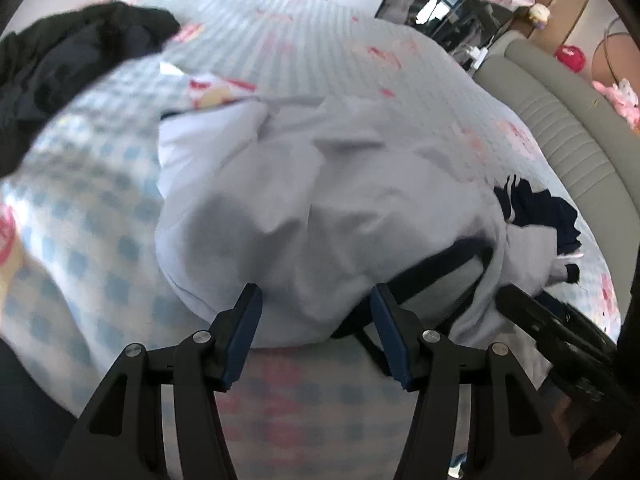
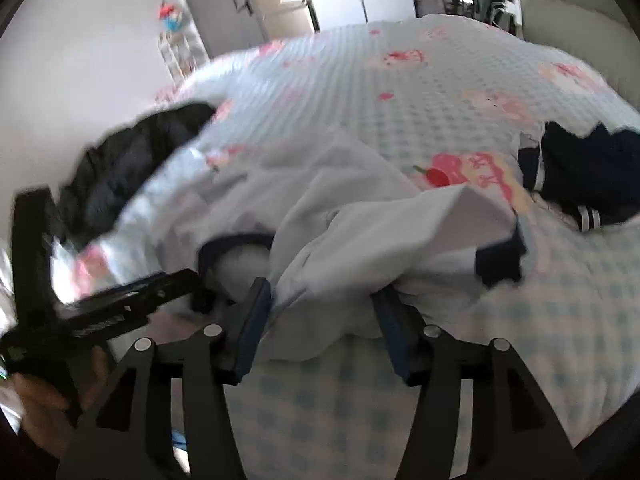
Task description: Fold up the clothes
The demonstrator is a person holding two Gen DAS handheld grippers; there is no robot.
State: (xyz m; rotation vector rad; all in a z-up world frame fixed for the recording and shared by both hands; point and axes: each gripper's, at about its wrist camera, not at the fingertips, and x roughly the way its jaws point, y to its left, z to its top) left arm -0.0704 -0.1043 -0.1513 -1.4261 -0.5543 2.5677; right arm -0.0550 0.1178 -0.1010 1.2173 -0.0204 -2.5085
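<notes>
The big bed (image 1: 320, 32) has bare checked cover past the clothes. The white shirt (image 1: 320, 200) lies crumpled at the near edge. The left gripper (image 1: 316, 300) and right gripper (image 2: 322, 294) are both spread apart, with shirt cloth between their fingers.

Shirt (image 1: 320, 200) mid bed (image 1: 304, 28), dark pile (image 1: 80, 52) far left, skirt (image 1: 536, 212) right

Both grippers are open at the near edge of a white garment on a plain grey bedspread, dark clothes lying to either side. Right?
Not quite: the bedspread is blue-checked with pink prints, as the right wrist view shows. The rest holds.
</notes>
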